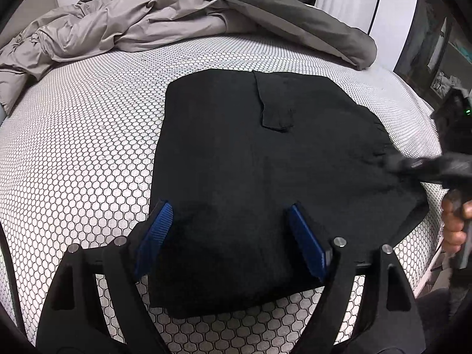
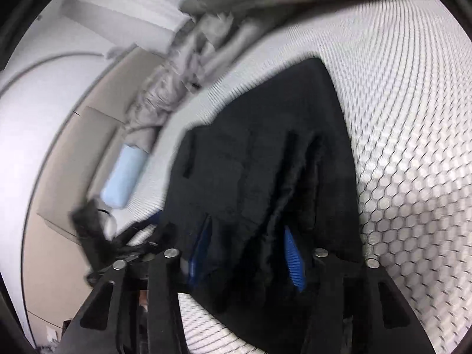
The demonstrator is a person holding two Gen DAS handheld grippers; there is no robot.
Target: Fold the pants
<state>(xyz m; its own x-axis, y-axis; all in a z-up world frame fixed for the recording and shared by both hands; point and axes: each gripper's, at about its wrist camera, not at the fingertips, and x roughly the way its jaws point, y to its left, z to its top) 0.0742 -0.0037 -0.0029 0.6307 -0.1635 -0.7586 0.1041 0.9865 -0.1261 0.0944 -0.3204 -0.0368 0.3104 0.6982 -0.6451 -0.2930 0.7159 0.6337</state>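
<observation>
Bed: mattress (image 1: 88, 135) with a white cover printed in dark honeycomb outlines; it carries everything.
Bedding: grey duvet (image 1: 141, 26) and sheets bunched along the far side of the mattress, apart from the pants.
Pants: black pants (image 1: 253, 159) lie folded into a flat, roughly square stack on the mattress, a small flap of fabric showing on top near the far edge; the same dark stack fills the middle of the right wrist view (image 2: 253, 177).
Left gripper: left gripper (image 1: 230, 236) hovers over the near edge of the pants, its blue-padded fingers (image 1: 156, 230) spread wide, with fabric lying below them and not pinched.
Right gripper: right gripper (image 2: 247, 253) is at the pants' side edge, seen blurred at the right of the left wrist view, held by a hand (image 1: 454, 224). Its fingers (image 2: 292, 256) stand partly apart with folds of black fabric between them; whether the pads press on the cloth I cannot tell.
Background: pale wall and a light blue object (image 2: 124, 174) beside the bed, blurred.
</observation>
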